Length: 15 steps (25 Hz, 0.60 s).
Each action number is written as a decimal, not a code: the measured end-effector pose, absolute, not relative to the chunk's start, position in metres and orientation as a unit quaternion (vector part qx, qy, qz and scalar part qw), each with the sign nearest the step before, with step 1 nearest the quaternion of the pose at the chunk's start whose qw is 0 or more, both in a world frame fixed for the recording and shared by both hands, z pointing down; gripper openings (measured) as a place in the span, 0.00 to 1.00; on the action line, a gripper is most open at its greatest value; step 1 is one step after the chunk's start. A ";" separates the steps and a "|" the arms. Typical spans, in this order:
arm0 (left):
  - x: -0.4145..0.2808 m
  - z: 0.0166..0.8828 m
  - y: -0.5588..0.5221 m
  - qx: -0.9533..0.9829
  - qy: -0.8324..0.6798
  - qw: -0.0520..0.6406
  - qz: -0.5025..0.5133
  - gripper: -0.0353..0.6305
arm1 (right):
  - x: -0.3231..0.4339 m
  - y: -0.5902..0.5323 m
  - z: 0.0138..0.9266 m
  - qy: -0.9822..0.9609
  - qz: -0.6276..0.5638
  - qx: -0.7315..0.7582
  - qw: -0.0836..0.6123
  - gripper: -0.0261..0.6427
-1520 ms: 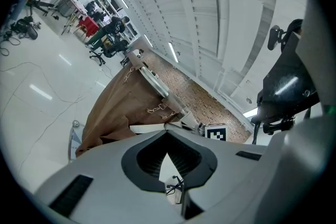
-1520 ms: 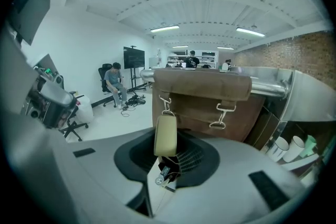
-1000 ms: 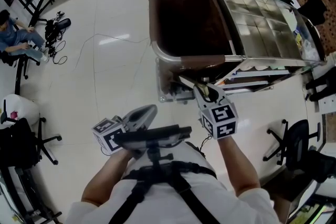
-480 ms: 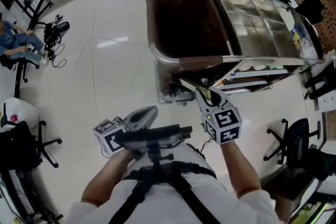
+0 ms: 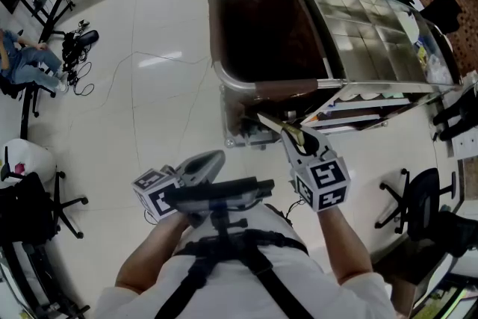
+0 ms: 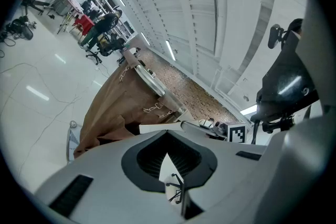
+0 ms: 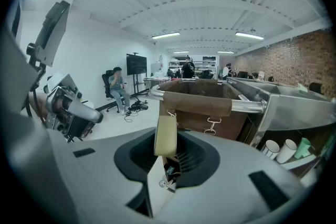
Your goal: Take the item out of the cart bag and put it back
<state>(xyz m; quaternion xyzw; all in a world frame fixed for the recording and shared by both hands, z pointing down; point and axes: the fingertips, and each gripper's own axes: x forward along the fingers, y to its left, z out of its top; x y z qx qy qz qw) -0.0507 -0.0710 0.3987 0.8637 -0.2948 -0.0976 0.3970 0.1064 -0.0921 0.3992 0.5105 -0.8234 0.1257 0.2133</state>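
Note:
The brown cart bag point(image 5: 261, 26) hangs open in the steel frame of a cart point(image 5: 237, 82). My right gripper point(image 5: 287, 132) is just in front of the bag's near rim, outside it and slanting down. It is shut on a thin, flat, pale yellow item point(image 5: 270, 122) that sticks out toward the bag. In the right gripper view the item point(image 7: 166, 135) stands upright between the jaws of the right gripper point(image 7: 168, 160), with the bag point(image 7: 199, 105) behind it. My left gripper point(image 5: 213, 158) stays close to my body, level, with jaws together and nothing in them point(image 6: 168, 157).
A steel panelled lid point(image 5: 373, 33) covers the cart's right half, with shelves of cups point(image 7: 278, 149) below. Office chairs point(image 5: 418, 198) point(image 5: 37, 198) stand on both sides. A seated person point(image 5: 22, 63) and floor cables point(image 5: 82, 48) are at the far left.
My right gripper has risen a little and drawn slightly back from the cart, still holding the flat item. The left gripper has not moved.

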 end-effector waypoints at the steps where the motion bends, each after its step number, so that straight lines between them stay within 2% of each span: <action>1: -0.050 0.398 -0.071 0.863 -0.297 0.396 -0.100 0.05 | 0.107 -0.091 0.398 -0.823 0.126 0.511 0.213 0.15; 15: -0.051 0.395 -0.075 0.865 -0.303 0.387 -0.101 0.05 | 0.116 -0.081 0.383 -0.821 0.130 0.522 0.189 0.15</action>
